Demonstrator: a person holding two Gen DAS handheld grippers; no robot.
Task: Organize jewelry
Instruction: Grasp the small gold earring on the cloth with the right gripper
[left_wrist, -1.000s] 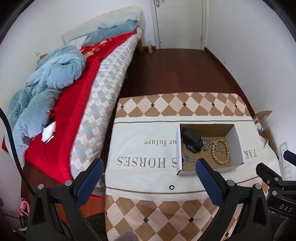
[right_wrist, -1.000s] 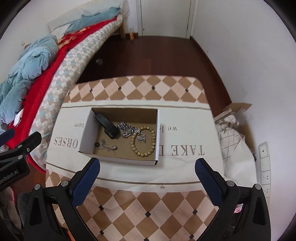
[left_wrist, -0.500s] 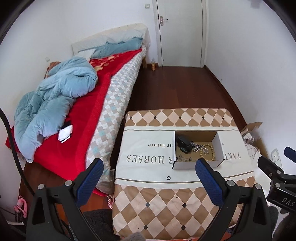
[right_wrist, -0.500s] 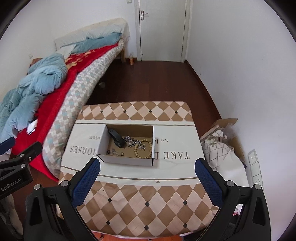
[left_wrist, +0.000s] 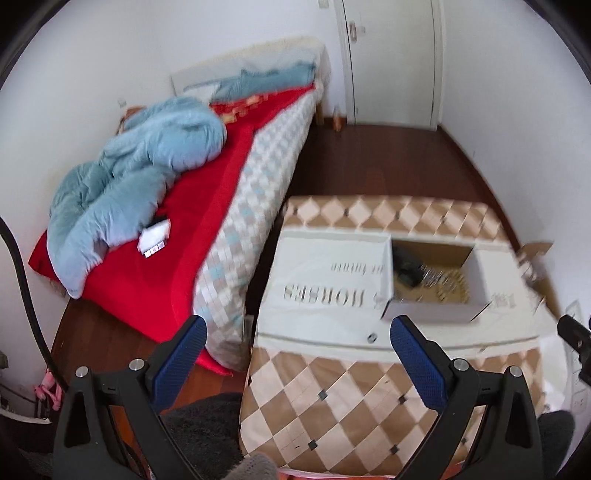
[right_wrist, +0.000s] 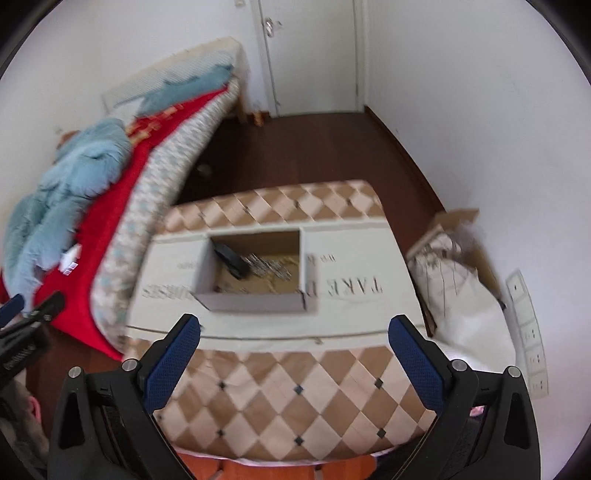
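An open cardboard box (left_wrist: 428, 309) (right_wrist: 255, 302) sits on a table with a white printed cloth (left_wrist: 325, 295) (right_wrist: 354, 291). Inside lie a black object (left_wrist: 404, 266) (right_wrist: 231, 258), a silver chain (right_wrist: 264, 264) and wooden beads (left_wrist: 448, 282), all blurred. A small ring (left_wrist: 371, 336) lies on the cloth in front of the box. My left gripper (left_wrist: 297, 349) is open and empty, well back from the table's near left corner. My right gripper (right_wrist: 293, 349) is open and empty, above the near edge.
A bed with a red cover (left_wrist: 207, 206) and a blue duvet (left_wrist: 140, 177) stands left of the table. A cardboard box with a white bag (right_wrist: 454, 258) sits on the floor at right, by wall sockets (right_wrist: 526, 321). A door (right_wrist: 314, 55) is at the back.
Both grippers have pulled back and away from the table, so the box looks smaller and farther. The views have tilted and blurred with motion. Both stay open and empty.
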